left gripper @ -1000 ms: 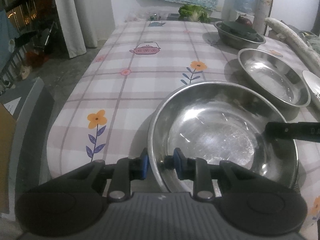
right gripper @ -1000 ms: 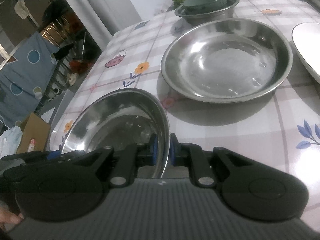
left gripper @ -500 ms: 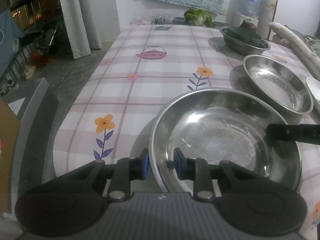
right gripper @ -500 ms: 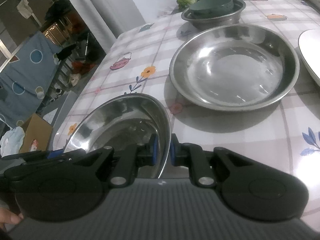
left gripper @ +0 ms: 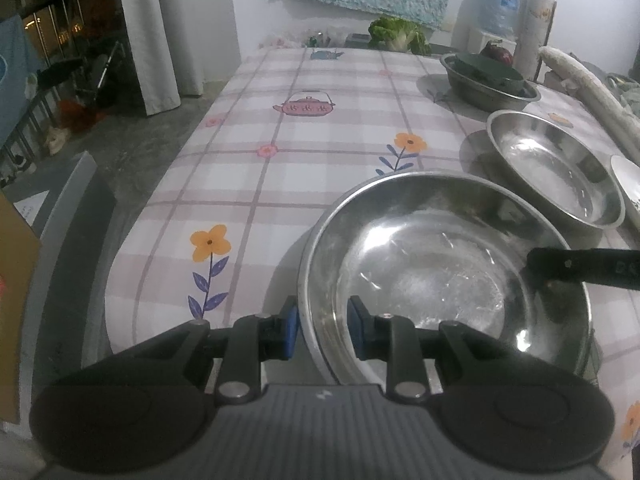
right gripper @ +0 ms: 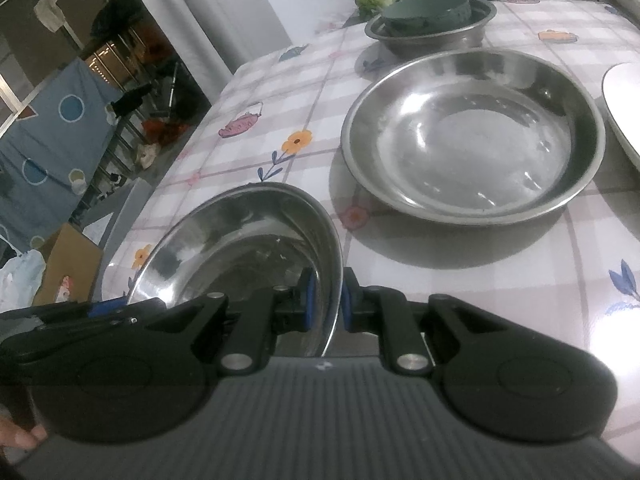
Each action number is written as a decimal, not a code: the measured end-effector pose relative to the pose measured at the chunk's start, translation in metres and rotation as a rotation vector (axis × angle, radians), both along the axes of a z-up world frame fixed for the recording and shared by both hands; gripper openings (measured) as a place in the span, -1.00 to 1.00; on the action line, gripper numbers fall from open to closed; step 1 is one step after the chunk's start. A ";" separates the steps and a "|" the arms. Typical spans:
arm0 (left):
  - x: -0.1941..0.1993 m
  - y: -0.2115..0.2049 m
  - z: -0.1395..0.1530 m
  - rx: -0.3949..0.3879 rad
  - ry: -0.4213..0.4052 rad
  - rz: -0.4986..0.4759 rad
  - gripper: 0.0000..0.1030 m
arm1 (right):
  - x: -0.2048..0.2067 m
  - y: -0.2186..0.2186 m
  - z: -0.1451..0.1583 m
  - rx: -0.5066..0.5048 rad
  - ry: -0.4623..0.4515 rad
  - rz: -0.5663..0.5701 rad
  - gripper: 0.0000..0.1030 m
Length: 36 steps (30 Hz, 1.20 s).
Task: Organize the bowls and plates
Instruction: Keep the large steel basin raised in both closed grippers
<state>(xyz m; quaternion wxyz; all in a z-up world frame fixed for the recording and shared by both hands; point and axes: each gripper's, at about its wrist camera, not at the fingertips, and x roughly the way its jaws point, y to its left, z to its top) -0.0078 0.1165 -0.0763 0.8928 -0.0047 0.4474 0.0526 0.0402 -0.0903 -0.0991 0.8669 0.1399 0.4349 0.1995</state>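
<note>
The table (left gripper: 320, 160), under a checked flowered cloth, carries a steel pan (right gripper: 472, 140) with a smaller steel bowl (right gripper: 432, 28) behind it holding a green dish (right gripper: 424, 12), and a white plate (right gripper: 624, 112) at the right edge. Nearest, a steel basin (left gripper: 440, 264) sits at the table's near edge, beside the pan. The left tool (left gripper: 322, 330) clamps the basin's near rim and the right tool (right gripper: 325, 304) pinches its opposite rim.
</note>
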 end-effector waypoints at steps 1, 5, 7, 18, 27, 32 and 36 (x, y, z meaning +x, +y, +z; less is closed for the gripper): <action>-0.001 0.000 0.001 0.000 -0.004 -0.003 -0.47 | 0.000 0.000 -0.001 0.000 0.002 -0.001 -0.74; 0.001 0.000 0.000 -0.009 -0.005 -0.007 -0.47 | 0.000 -0.001 -0.002 0.005 0.005 -0.004 -0.73; 0.001 0.001 -0.001 -0.011 -0.003 -0.008 -0.47 | 0.000 -0.001 -0.002 0.010 0.008 -0.006 -0.73; 0.001 0.004 -0.008 -0.033 0.018 -0.012 -0.46 | -0.003 -0.002 -0.006 0.022 0.025 -0.012 -0.73; 0.002 0.005 -0.009 -0.039 0.009 -0.013 -0.39 | -0.002 -0.003 -0.009 0.048 0.026 -0.007 -0.73; 0.004 0.003 -0.010 -0.034 0.001 -0.020 -0.37 | -0.002 -0.004 -0.010 0.053 0.021 -0.001 -0.73; 0.005 0.002 -0.009 -0.024 0.001 -0.031 -0.35 | -0.002 -0.004 -0.010 0.055 0.026 -0.005 -0.72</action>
